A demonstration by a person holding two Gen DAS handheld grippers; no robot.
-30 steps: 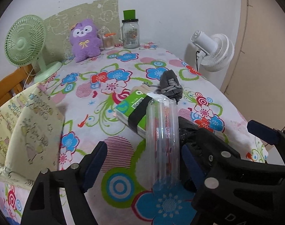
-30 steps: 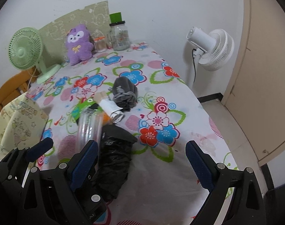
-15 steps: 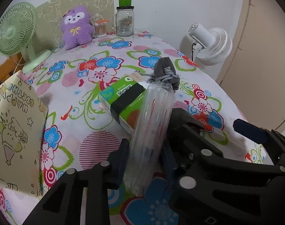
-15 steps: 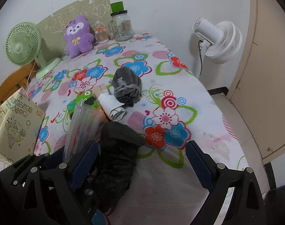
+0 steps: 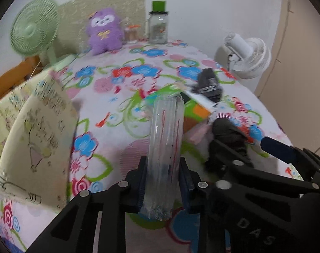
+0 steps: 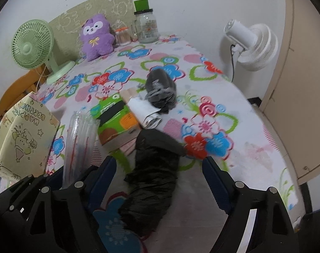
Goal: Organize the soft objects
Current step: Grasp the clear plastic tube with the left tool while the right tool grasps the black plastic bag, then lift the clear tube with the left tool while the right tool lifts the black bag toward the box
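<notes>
Clear plastic sleeve sat clamped in the left gripper, while the right gripper, just closing, straddled the black bundle and might crush or snag it.

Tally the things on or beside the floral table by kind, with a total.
Fans: 2, green fan, white fan
Plush toys: 1, purple plush
Jars: 2, glass jar, small jar
Soft bundles: 3, black bag roll, grey bundle, white roll
Clear sleeves: 1
Green packs: 1
Gift bags: 1
Total: 11
</notes>
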